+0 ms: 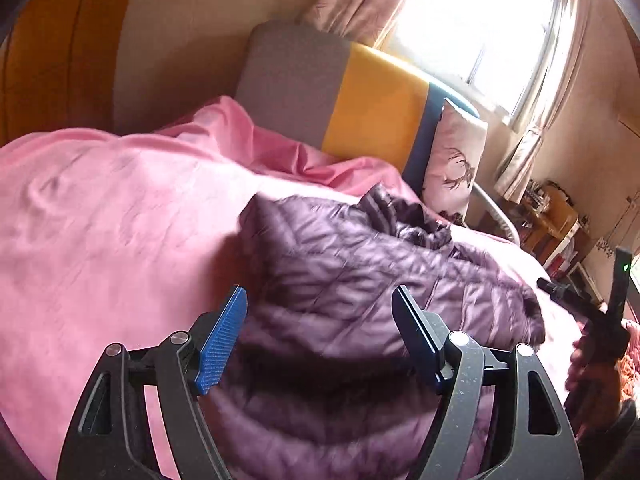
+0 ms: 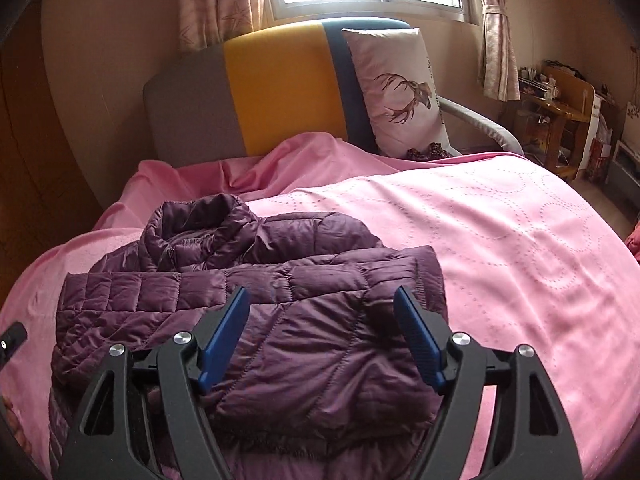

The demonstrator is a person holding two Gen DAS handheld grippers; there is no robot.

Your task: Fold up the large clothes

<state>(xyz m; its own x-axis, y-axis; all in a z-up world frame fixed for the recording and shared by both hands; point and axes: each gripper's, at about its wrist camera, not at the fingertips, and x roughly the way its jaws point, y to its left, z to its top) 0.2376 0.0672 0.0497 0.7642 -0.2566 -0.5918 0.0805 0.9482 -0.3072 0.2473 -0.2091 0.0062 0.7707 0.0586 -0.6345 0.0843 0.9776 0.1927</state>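
A purple quilted puffer jacket lies folded on the pink bedspread, collar toward the headboard and a sleeve laid across the body. My right gripper stands open just over the jacket's near part, its blue pads apart with only the fabric below them. In the left wrist view the same jacket is bunched and partly blurred. My left gripper is open above its near left edge and holds nothing. A person's hand grips a black tool at the far right edge.
A grey, yellow and blue headboard stands at the back with a white deer-print pillow leaning on it. A window and curtains are behind. A cluttered wooden desk stands at the right. Bare pink bedspread lies left of the jacket.
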